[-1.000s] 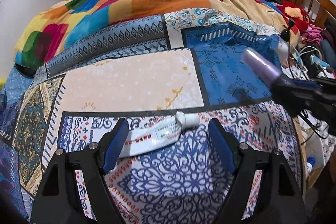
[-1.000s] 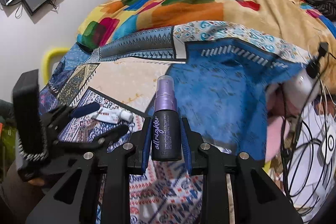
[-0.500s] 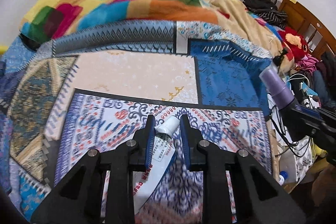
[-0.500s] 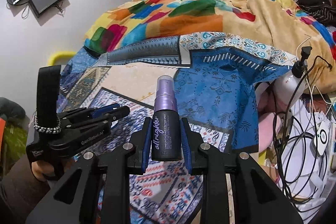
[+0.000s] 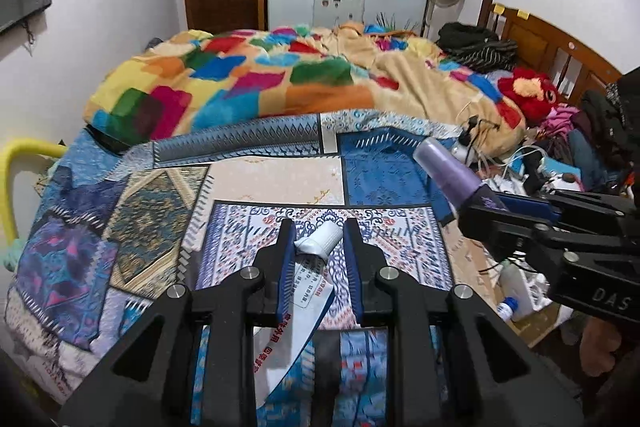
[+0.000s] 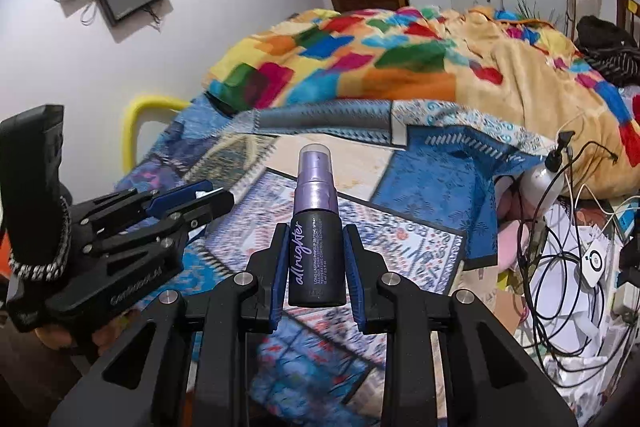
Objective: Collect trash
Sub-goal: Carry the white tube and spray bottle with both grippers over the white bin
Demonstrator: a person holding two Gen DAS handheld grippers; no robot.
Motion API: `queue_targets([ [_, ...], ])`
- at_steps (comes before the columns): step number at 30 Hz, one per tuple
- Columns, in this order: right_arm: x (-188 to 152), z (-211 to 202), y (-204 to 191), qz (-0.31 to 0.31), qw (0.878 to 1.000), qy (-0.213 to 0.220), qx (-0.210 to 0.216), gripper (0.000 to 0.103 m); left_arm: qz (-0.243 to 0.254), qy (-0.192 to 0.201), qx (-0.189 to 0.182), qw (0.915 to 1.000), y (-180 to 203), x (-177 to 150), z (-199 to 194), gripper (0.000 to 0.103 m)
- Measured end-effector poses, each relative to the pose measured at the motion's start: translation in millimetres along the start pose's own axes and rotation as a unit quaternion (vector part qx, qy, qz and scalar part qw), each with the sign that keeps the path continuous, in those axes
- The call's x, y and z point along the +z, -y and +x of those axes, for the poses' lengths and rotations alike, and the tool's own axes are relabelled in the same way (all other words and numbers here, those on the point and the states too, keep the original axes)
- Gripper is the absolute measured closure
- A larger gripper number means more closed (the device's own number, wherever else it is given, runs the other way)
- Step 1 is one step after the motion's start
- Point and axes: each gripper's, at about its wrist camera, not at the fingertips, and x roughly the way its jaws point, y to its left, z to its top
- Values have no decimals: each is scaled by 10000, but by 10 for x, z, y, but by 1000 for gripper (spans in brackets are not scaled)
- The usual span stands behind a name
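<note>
Left gripper point(image 5: 318, 263) fingers clamp a white tube point(image 5: 308, 281); right gripper point(image 6: 316, 259) fingers clamp a spray bottle point(image 6: 316, 227).

"allnighter" in purple script on dark spray bottle point(image 6: 316, 247); "DAS" on black gripper body point(image 5: 596, 291); tube point(image 5: 300, 291) print unreadable.
</note>
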Motion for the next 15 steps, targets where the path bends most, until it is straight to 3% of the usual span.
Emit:
queue_targets([
  [15, -277, -778, -1079, -798, 9952, 529, 180, 79, -450, 587, 359, 9966, -310, -587, -1590, 80],
])
